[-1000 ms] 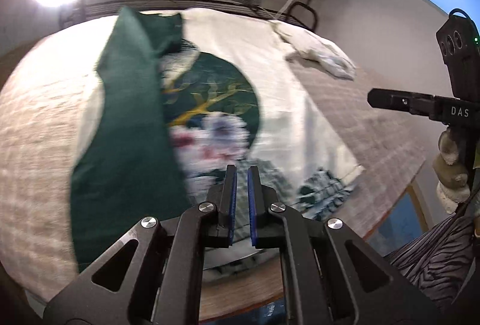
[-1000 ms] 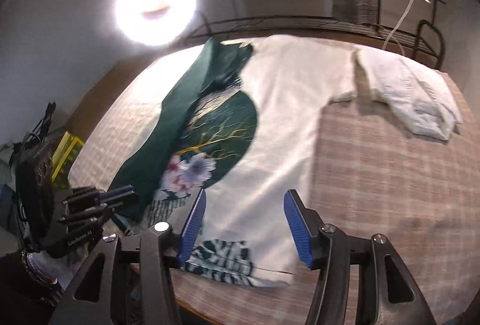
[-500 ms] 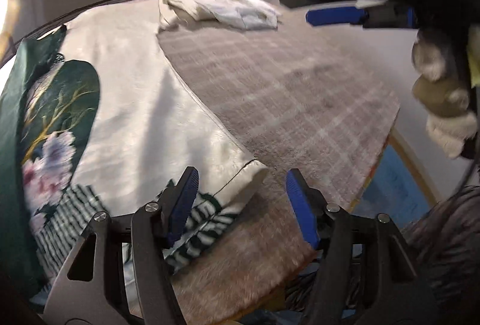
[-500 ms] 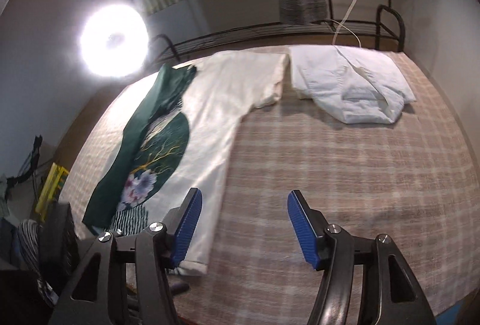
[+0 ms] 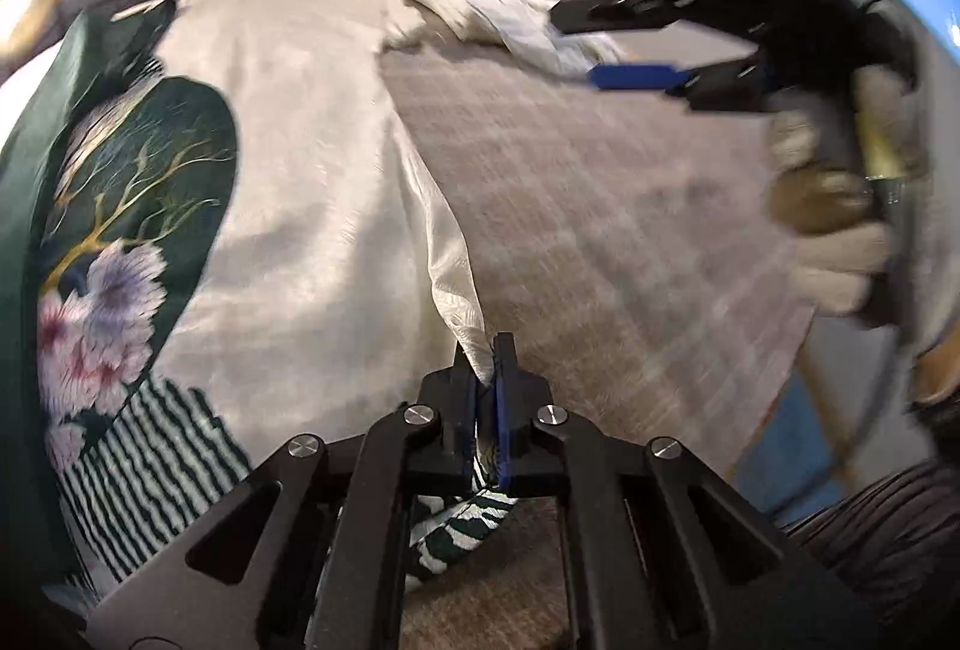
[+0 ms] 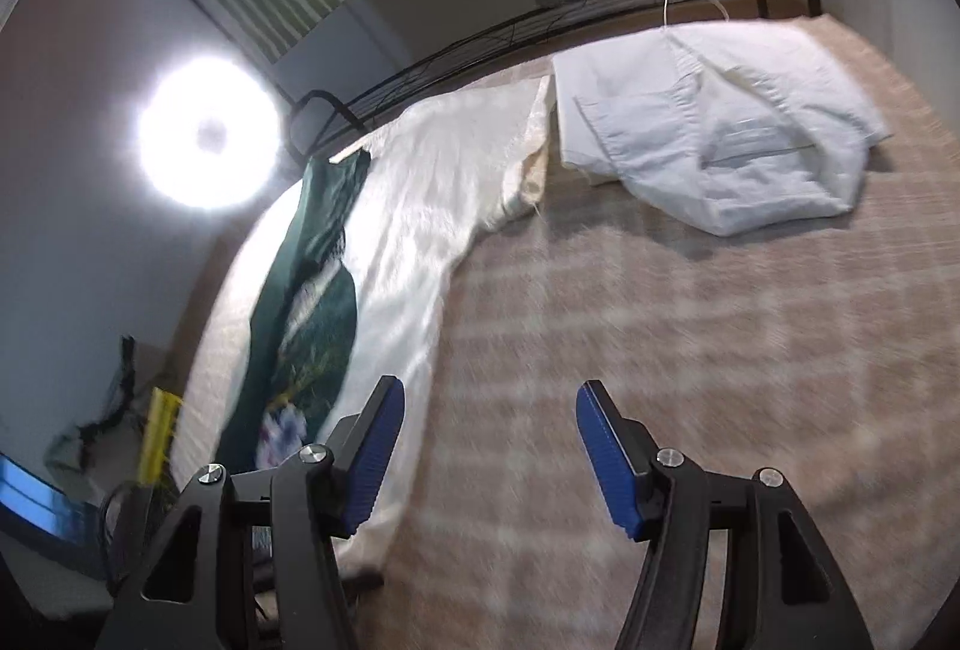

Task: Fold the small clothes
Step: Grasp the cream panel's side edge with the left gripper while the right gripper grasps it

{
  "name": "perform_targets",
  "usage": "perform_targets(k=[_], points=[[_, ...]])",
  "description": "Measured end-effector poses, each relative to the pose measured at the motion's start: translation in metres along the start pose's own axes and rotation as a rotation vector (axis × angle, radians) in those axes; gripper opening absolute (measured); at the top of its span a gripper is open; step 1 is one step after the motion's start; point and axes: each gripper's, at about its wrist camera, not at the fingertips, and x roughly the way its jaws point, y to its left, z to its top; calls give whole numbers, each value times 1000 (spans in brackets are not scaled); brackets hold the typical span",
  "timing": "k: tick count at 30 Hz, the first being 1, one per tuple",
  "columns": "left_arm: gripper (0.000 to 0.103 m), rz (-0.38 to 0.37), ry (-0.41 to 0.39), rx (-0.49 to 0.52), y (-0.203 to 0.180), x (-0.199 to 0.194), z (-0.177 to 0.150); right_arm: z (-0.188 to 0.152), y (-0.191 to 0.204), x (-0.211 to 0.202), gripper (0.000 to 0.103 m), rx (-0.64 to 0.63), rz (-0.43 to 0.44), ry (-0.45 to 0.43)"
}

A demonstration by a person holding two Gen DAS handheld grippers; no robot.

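Left fingers (image 5: 487,350) have pinched the silky shirt (image 5: 312,206) hem; right fingers (image 6: 384,428) stay spread

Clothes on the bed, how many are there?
2. The cream shirt with the green flower print lies spread along the left side, its hem corner pinched in the left gripper. Crumpled white clothing sits at the far end.
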Motion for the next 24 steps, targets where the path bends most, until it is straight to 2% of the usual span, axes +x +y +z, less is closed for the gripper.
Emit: perform_targets(k=[5,8,11,13,15,16,17,18,24], points=[[2,-22,-25,-27,4,-17,0,41,-2,49,62,103,15,15],[2,-24,-40,-24,4,-25,0,66,-1,81,61,141,-18,27],[2,-30,-49,-34,8,-29,0,83,2,110,57,151,-94,49],[2,-37,-51,-42,11,-29,1,89,0,127,51,185,-107,56],[2,-44,-53,-50,14,-30,0,94,2,137,35,200,-123,40],[2,-50,-53,-56,16,-30,0,96,3,140,30,201,-134,26],[2,-55,-54,-61,18,-31,0,98,3,141,18,199,-140,20],[2,-60,-56,-69,21,-32,0,101,6,145,13,194,-155,19],[2,-91,-64,-156,48,-40,-2,113,37,147,7,113,-171,-34]])
